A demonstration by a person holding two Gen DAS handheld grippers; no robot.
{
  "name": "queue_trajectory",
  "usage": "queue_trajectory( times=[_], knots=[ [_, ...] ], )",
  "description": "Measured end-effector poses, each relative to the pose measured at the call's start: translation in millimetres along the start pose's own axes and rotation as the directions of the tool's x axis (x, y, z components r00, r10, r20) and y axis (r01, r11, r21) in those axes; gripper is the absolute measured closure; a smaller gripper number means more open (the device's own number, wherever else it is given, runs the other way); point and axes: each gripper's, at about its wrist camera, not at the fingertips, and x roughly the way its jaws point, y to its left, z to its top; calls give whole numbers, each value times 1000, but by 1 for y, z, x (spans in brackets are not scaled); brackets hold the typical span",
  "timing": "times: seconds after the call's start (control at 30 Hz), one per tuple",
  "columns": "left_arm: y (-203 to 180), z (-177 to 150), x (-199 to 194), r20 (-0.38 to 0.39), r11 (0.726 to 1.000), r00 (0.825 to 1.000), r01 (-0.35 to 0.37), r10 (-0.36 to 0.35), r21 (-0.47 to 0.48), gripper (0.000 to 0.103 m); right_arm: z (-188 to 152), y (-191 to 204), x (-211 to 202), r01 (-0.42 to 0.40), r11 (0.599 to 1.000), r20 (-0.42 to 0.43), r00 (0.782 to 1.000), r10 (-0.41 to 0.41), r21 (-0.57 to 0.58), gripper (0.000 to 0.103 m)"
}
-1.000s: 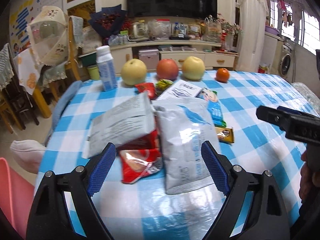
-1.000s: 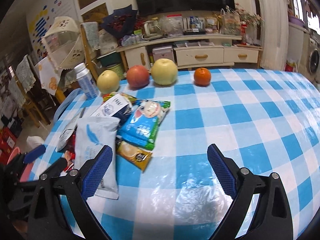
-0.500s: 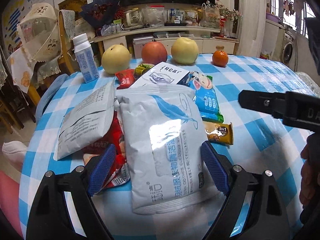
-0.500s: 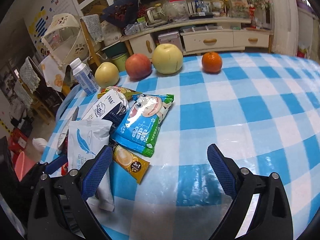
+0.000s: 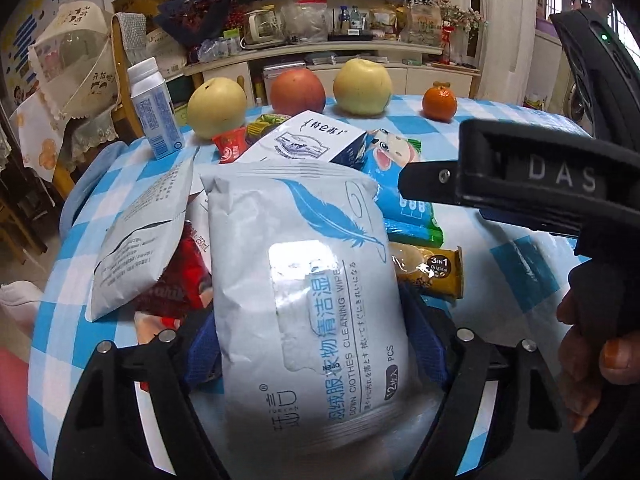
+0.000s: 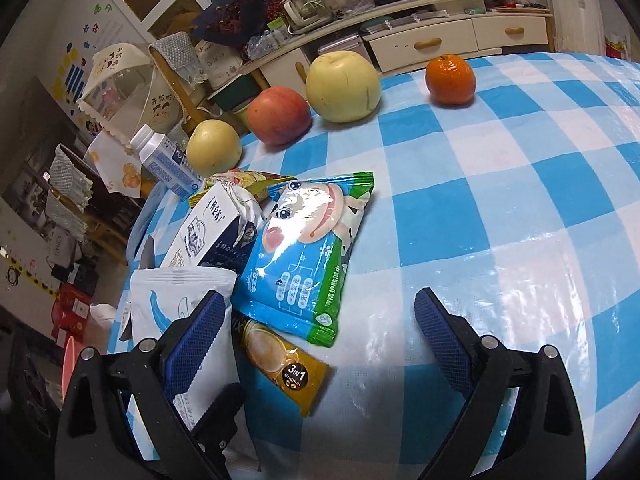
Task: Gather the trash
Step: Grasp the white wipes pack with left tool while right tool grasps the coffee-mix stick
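Observation:
A heap of wrappers lies on the blue-checked table (image 6: pixel 520 184). A white wipes pack (image 5: pixel 312 292) with a blue feather lies between the fingers of my left gripper (image 5: pixel 316 344), which stands open around it. Beside it are a grey pouch (image 5: pixel 140 232), a red wrapper (image 5: pixel 180 280), a white carton (image 5: pixel 304 144), a blue wipes pack (image 6: pixel 304 252) and a brown 3-in-1 sachet (image 6: pixel 280 368). My right gripper (image 6: pixel 320 344) is open over the sachet and shows in the left wrist view (image 5: pixel 520 192) at right.
Two pears (image 6: pixel 344 84), an apple (image 6: pixel 280 116) and an orange (image 6: pixel 450 80) line the table's far edge, with a small milk bottle (image 5: pixel 154 108) at the far left. Chairs and a cabinet stand beyond. The table's right half shows only cloth.
My left gripper has moved forward and down so the white wipes pack now sits between its fingers. My right gripper has moved forward and left toward the sachet and blue pack.

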Motion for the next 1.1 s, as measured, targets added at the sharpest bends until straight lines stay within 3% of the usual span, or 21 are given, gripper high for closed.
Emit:
queue_trajectory(
  times=[0.23, 0.33, 0.63, 0.73, 0.8, 0.93, 1.03, 1.1],
  knots=[
    [4, -1, -1, -3, 1000, 1000, 19, -19, -12, 30, -2, 6, 6, -29, 998, -27, 999, 28, -53, 9],
    [14, -3, -10, -6, 996, 997, 73, -73, -51, 31, -8, 12, 7, -24, 993, -36, 999, 20, -114, 9],
    [48, -18, -51, 65, 982, 988, 145, -138, -117, 31, -21, 26, 8, -28, 967, -64, 998, 12, -252, 9],
    [58, -21, -62, 101, 979, 984, 159, -147, -129, 31, -27, 35, 10, -10, 949, -82, 996, -17, -315, 18],
    [63, -22, -68, 125, 977, 980, 171, -155, -127, 31, -34, 42, 8, -52, 941, -115, 993, 14, -335, 26],
    [78, -24, -80, 174, 975, 972, 183, -160, -126, 31, -53, 61, 6, -103, 901, -166, 985, 35, -421, 27],
    [96, -26, -84, 190, 972, 972, 173, -141, -160, 31, -62, 70, 5, -214, 881, -227, 966, 126, -422, 29],
    [106, -27, -87, 199, 970, 972, 162, -125, -181, 31, -60, 74, 4, -188, 875, -187, 976, 114, -446, 29]
  ],
)
